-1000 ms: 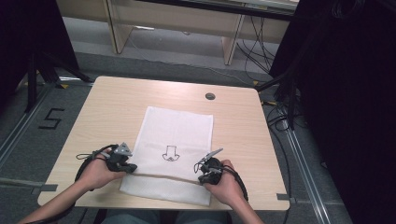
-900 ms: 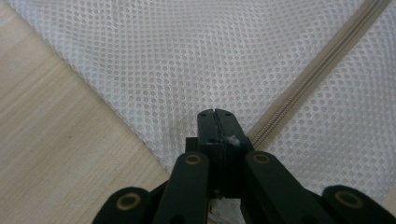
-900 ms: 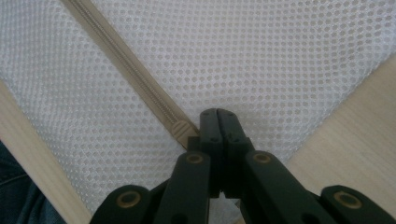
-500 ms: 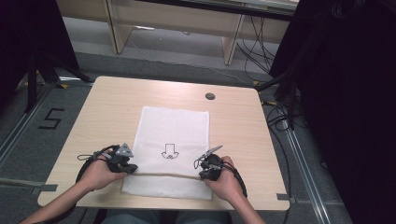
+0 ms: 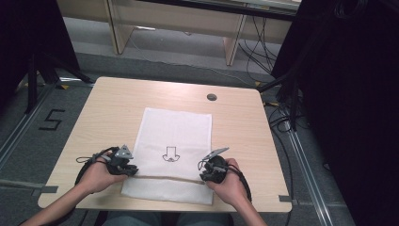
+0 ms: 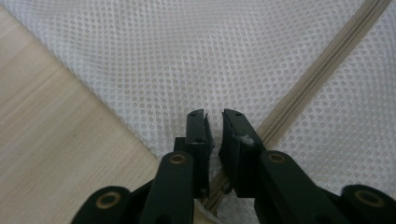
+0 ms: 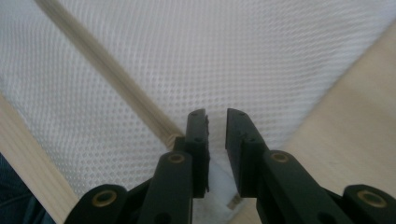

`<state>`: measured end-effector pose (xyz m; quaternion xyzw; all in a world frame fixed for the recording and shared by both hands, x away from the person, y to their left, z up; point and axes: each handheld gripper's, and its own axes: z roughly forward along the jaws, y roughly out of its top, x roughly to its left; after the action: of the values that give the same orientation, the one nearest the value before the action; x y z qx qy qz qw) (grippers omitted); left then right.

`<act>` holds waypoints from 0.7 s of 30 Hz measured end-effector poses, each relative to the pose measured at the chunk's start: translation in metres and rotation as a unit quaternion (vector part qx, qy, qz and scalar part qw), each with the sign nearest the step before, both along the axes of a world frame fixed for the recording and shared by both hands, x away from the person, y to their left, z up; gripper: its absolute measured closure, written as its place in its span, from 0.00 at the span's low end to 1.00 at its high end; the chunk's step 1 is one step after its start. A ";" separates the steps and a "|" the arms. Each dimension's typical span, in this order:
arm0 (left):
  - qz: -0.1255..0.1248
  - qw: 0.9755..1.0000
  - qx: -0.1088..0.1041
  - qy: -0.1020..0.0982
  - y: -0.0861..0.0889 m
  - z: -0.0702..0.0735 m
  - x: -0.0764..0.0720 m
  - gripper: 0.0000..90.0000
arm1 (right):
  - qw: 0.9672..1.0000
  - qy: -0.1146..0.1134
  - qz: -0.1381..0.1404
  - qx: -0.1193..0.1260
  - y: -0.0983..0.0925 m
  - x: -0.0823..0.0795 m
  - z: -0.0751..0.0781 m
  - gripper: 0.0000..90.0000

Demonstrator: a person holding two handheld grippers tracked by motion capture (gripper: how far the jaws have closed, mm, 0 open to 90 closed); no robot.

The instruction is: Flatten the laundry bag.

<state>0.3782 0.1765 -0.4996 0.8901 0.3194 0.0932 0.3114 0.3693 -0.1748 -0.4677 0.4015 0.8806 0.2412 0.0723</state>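
A white mesh bag (image 5: 176,132) lies flat on the wooden table (image 5: 113,108), with a small arrow print (image 5: 170,154) on it. A tan zip (image 5: 164,178) crosses its near end. My left gripper (image 5: 131,170) rests at the zip's left end and my right gripper (image 5: 203,176) at its right end. In the left gripper view the jaws (image 6: 215,116) have just been opening; a narrow gap stands over the mesh beside the zip (image 6: 322,70), with nothing pinched. In the right gripper view the jaws (image 7: 216,114) have likewise just been opening, over the bag's edge by the zip (image 7: 107,77).
A round cable hole (image 5: 211,97) sits in the table's far right part. Bare wood runs on both sides of the bag (image 6: 56,154) (image 7: 355,116). Desk legs and cables stand beyond the far edge, and a taped "5" (image 5: 51,120) marks the floor at left.
Both hands have barely shifted. The bag's near end has settled flatter, and the zip now reads as a straight line between the two grippers.
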 end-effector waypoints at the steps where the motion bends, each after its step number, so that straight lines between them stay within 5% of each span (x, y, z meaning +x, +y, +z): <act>1: 0.003 1.000 -0.014 -0.003 0.000 -0.001 0.000 0.86 | 1.000 -0.017 -0.002 0.009 -0.004 0.001 0.004 0.87; 7: -0.032 0.996 -0.059 -0.064 -0.008 0.005 -0.002 0.66 | 0.998 -0.020 -0.045 0.042 -0.028 0.002 0.010 0.82; 10: -0.043 0.993 -0.074 -0.078 -0.015 0.008 -0.004 0.59 | 0.997 -0.032 -0.054 0.043 -0.033 0.005 0.007 0.79; 21: -0.029 0.991 -0.111 -0.071 -0.021 0.008 -0.003 0.51 | 0.997 -0.027 -0.063 0.044 -0.043 0.001 0.011 0.85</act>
<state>0.3753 0.1560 -0.4919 0.8499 0.2791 0.1111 0.4330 0.3703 -0.2174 -0.4572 0.4522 0.8396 0.2859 0.0936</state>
